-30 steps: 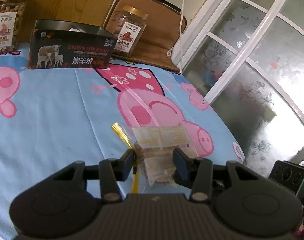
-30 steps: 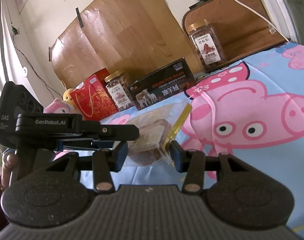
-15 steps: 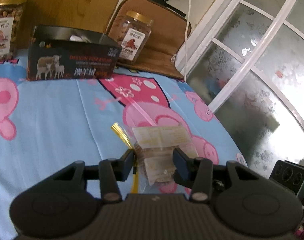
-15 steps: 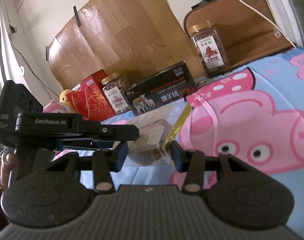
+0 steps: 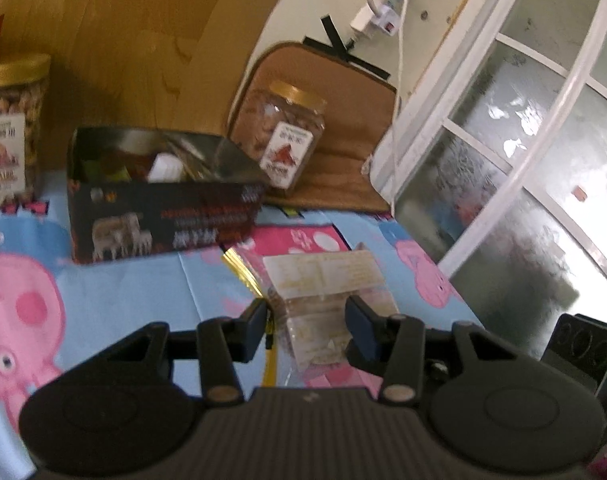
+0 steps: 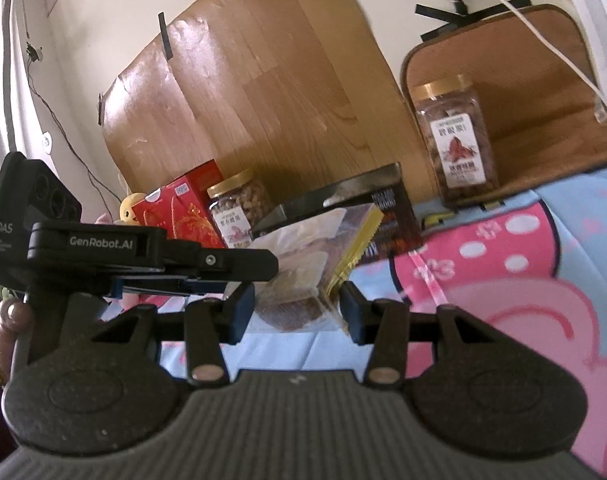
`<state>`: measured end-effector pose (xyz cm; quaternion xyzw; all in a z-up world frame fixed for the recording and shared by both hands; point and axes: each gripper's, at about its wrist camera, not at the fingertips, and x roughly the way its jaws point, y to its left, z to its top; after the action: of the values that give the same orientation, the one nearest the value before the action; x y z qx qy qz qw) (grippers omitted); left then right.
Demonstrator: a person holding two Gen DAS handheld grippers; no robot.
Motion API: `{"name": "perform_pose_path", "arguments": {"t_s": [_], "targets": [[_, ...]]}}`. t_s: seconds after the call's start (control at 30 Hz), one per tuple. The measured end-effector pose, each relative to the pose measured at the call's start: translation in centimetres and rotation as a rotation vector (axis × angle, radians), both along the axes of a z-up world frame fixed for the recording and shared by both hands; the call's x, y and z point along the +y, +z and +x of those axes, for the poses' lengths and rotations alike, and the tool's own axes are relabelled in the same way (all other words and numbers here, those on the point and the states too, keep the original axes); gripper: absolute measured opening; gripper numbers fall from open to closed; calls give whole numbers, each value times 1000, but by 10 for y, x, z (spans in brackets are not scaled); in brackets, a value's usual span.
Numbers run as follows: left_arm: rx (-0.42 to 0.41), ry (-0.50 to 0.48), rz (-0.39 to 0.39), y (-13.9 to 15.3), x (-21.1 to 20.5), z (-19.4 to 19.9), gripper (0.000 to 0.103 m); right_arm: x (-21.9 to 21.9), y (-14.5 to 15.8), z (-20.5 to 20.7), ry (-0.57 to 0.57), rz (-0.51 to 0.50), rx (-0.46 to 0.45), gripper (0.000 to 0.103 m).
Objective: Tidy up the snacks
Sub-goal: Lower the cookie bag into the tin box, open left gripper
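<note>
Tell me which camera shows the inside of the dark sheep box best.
The left wrist view. It looks down into the open dark box, where packets lie inside. The right wrist view sees only its rim and part of its front, because the clear snack bag in the left gripper covers much of it.

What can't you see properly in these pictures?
- The black box's contents: left wrist view, blurred and half hidden by its walls.
- The small print on the snack packet: left wrist view, too blurred to read.
- The red box: right wrist view, lower part hidden by the left gripper.
- The nut jar: left wrist view, cut off by the left edge.
</note>
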<state>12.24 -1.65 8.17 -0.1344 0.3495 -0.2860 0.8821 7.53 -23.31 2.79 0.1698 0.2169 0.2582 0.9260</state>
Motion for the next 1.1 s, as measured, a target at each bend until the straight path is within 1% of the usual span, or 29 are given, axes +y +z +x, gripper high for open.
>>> {"name": "perform_pose_path", "arguments": {"t_s": [0.23,0.5,0.63,0.77,0.8,0.87,0.93,0.97,1.03,1.1], "targets": [[-33,46,-25,13,20,30,44,12,14,40,46,-16,-34,50],[-70,114,-24,25,42,77,44,30,25,95,94,-19,-52,50],[-71,149,-24,23,55,108,44,42,26,130,109,-27,-50,50],[-42,195,-10,11,66,142,45,54,16,163,120,-45,-33,50],[-34,206,-1,7,67,149,46,58,13,169,119,-57,-29,50],[-14,229,27,-2,68,164,48,64,4,181,114,-90,-26,53],[-2,255,79,-8,64,174,47,70,-3,192,110,-126,-3,54],[-9,270,118,-10,59,177,47,70,-6,196,91,-131,10,54],[-36,283,188,-11,49,176,47,66,-5,194,64,-108,16,54],[-52,283,216,-11,42,172,47,59,-4,188,47,-77,13,55]]}}
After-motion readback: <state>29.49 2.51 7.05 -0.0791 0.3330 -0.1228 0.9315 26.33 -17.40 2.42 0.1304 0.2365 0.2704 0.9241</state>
